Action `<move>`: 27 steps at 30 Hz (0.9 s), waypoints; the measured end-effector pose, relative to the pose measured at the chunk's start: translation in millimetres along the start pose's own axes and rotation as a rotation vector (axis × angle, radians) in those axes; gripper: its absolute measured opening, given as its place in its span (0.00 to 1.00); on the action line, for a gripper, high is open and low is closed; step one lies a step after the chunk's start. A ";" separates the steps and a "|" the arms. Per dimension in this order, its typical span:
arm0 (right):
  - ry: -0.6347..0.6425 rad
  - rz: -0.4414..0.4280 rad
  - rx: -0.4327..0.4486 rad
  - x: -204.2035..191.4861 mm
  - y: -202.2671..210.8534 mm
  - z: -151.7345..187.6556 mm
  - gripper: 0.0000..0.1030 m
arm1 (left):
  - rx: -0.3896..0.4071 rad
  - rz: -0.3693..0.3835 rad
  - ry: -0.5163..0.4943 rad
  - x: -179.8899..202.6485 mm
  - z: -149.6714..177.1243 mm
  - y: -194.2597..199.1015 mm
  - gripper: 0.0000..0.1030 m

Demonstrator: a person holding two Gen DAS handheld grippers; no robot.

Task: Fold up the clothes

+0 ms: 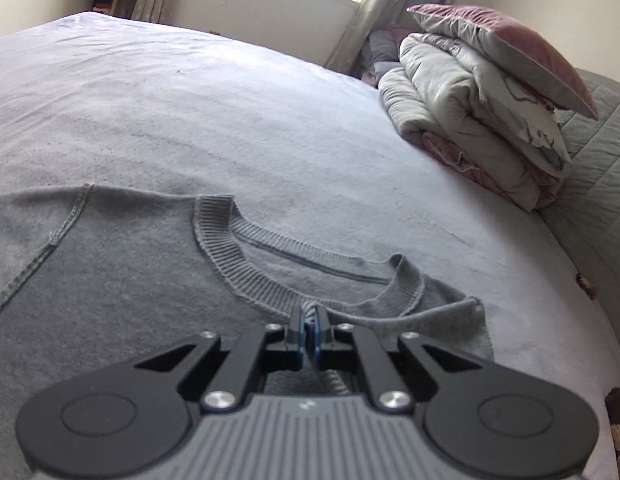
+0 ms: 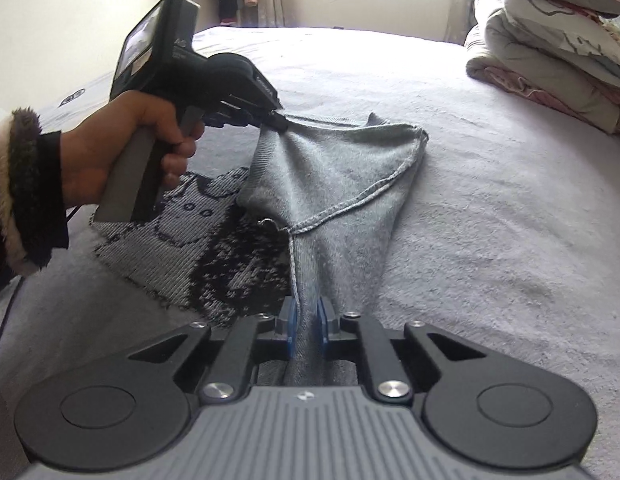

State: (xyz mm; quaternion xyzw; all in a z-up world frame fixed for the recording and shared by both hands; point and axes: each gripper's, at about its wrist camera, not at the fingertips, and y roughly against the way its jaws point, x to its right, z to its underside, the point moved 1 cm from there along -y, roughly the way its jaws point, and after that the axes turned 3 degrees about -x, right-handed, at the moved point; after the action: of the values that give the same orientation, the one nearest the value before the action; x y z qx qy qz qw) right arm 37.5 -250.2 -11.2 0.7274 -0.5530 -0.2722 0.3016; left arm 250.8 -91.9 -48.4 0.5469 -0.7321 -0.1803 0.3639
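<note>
A grey knit sweater [image 1: 122, 280] lies on the bed with its ribbed collar [image 1: 230, 256] facing me. My left gripper [image 1: 309, 322] is shut on the near rim of that collar. In the right wrist view the sweater [image 2: 342, 184] is lifted and stretched into a ridge, with a dark knitted pattern [image 2: 214, 256] showing on its lower layer. My right gripper [image 2: 306, 320] is shut on a bunched fold of the grey cloth, which runs between its blue pads. A hand [image 2: 122, 148] holds the left gripper [image 2: 279, 122], which pinches the collar at the ridge's far end.
The pale bed sheet [image 1: 230, 120] spreads wide beyond the sweater. A stack of folded duvets topped by a pink pillow [image 1: 478, 112] sits at the right, also seen as the duvet stack [image 2: 550, 60]. A window and curtains [image 1: 390, 4] stand behind the bed.
</note>
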 end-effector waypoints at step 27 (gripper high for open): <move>-0.145 -0.045 -0.093 -49.1 109.6 73.0 0.29 | -0.267 0.232 0.074 24.7 71.4 68.6 0.47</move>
State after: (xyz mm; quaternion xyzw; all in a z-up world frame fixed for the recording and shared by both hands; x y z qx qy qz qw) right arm -97.7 -235.3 24.1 0.7032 -0.5438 -0.3561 0.2882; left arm 149.4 -101.4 -42.6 0.4121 -0.7458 -0.2124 0.4785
